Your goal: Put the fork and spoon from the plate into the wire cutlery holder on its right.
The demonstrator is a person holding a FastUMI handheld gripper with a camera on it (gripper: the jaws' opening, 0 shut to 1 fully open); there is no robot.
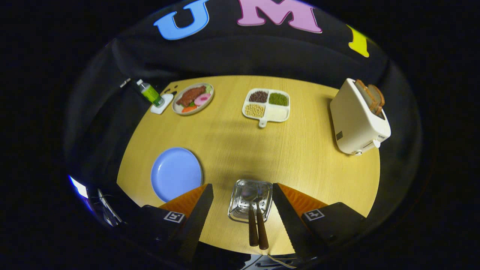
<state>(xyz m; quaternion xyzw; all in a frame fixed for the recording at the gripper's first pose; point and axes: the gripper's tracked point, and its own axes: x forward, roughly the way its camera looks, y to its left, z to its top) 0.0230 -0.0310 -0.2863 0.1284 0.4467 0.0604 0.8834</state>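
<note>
The wire cutlery holder [250, 204] stands on the wooden table between my two fingers, seen from above. Two utensils with brown handles, the fork [261, 225] and spoon [252, 223], sit in it, handles pointing back toward me. The blue plate [176, 173] lies bare just left of the holder, partly behind my left finger [197, 215]. My gripper [243, 210] is open, its fingers wide on either side of the holder and touching neither the holder nor the utensils.
A white toaster [358, 122] with bread stands at the far right. A divided tray of beans [267, 105] and a plate of food [193, 98] lie at the back, with a green bottle [150, 93] on a white coaster beyond the food plate.
</note>
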